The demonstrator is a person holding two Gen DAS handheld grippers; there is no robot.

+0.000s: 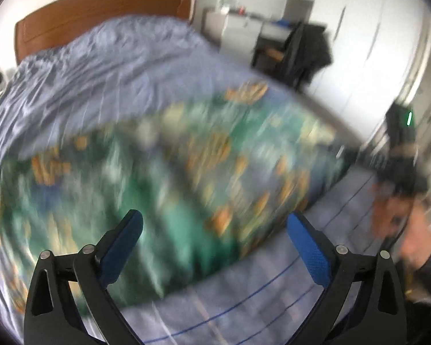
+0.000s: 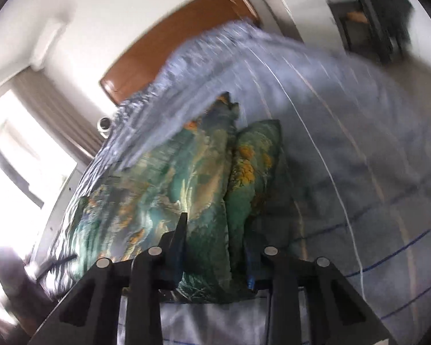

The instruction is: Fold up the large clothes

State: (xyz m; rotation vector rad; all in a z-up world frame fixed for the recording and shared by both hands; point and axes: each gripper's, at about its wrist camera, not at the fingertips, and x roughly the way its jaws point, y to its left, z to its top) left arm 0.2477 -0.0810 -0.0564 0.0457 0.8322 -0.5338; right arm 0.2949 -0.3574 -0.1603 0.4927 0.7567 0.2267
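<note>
A large green garment (image 1: 163, 189) with orange and cream patterning lies spread on the blue-grey bed cover (image 1: 106, 66); the left wrist view of it is blurred. My left gripper (image 1: 215, 221) hovers over the garment's near edge, open, with nothing between its blue pads. In the right wrist view the garment (image 2: 158, 189) lies in long folds that run away from me. My right gripper (image 2: 215, 250) is shut on a bunched fold of the garment's near end, which fills the gap between the fingers. A person's hand (image 1: 416, 244) shows at the right edge.
A wooden headboard (image 1: 100, 5) stands at the far end of the bed. Beyond the bed's right side are a desk (image 1: 244, 31), a dark chair with clothing (image 1: 304, 54) and white wardrobe doors (image 1: 373, 43). A bright window with curtains (image 2: 28, 155) is on the left.
</note>
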